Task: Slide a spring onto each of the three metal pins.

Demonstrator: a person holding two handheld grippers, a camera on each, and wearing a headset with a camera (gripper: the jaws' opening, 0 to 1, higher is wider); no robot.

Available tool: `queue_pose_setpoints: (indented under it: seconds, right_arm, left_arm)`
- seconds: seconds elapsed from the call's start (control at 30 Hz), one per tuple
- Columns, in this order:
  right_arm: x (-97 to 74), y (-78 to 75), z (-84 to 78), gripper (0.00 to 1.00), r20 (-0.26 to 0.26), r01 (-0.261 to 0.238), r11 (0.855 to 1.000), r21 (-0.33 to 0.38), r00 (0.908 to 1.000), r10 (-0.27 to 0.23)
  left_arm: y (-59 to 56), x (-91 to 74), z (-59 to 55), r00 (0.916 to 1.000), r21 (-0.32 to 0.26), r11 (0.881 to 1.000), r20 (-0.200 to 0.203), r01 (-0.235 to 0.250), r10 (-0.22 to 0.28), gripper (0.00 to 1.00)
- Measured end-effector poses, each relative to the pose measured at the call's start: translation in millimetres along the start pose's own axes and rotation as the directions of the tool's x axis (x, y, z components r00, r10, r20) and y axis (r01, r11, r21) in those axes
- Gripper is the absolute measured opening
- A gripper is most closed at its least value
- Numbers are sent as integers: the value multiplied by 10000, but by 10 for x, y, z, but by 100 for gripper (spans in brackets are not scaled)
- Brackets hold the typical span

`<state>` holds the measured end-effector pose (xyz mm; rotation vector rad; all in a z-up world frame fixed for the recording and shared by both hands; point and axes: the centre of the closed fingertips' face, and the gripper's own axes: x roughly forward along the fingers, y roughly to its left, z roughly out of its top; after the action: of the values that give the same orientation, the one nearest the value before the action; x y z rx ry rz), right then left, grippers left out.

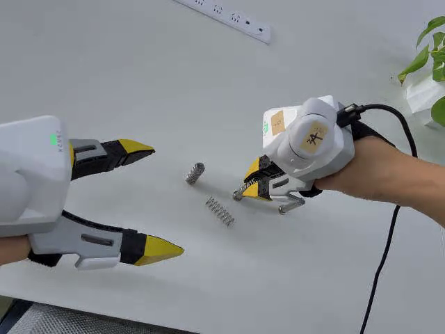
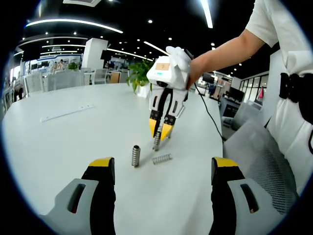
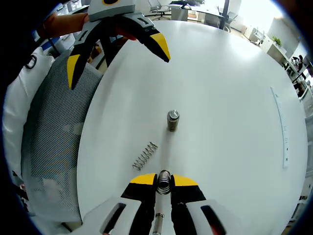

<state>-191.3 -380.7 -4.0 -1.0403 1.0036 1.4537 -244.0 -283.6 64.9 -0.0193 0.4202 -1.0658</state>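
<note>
My right gripper [image 1: 254, 182] [image 3: 164, 180] is shut on a metal pin with a spring [image 3: 164, 181] around it, tip down near the white table [image 1: 174, 76]. The spring's end [image 1: 239, 193] pokes out to the left of the jaws. Just left of it lies a loose spring [image 1: 220, 210] [image 2: 162, 158] [image 3: 145, 156]. Beyond that stands a short pin wearing a spring [image 1: 195, 172] [image 2: 136, 155] [image 3: 173, 120]. My left gripper [image 1: 156, 198] [image 2: 164, 166] [image 3: 117, 56] hovers wide open at the left, with nothing between its jaws. The right gripper [image 2: 161, 129] appears ahead in the left gripper view.
A white power strip [image 1: 229, 17] lies at the table's far edge. A potted plant [image 1: 431, 56] stands at the right. The right gripper's black cable [image 1: 389, 229] trails across the table. A mesh chair [image 3: 49, 147] sits by the near edge.
</note>
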Motion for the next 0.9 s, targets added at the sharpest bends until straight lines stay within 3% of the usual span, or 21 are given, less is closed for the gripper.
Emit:
queue_pose_setpoints:
  seconds: [0.9]
  right_arm:
    - [169, -18, -13, 8, 134, 196, 9997, 166, 9997, -199]
  left_arm:
    - [-9, 2, -7, 10000, -27, 10000, -29, 11, -11, 79]
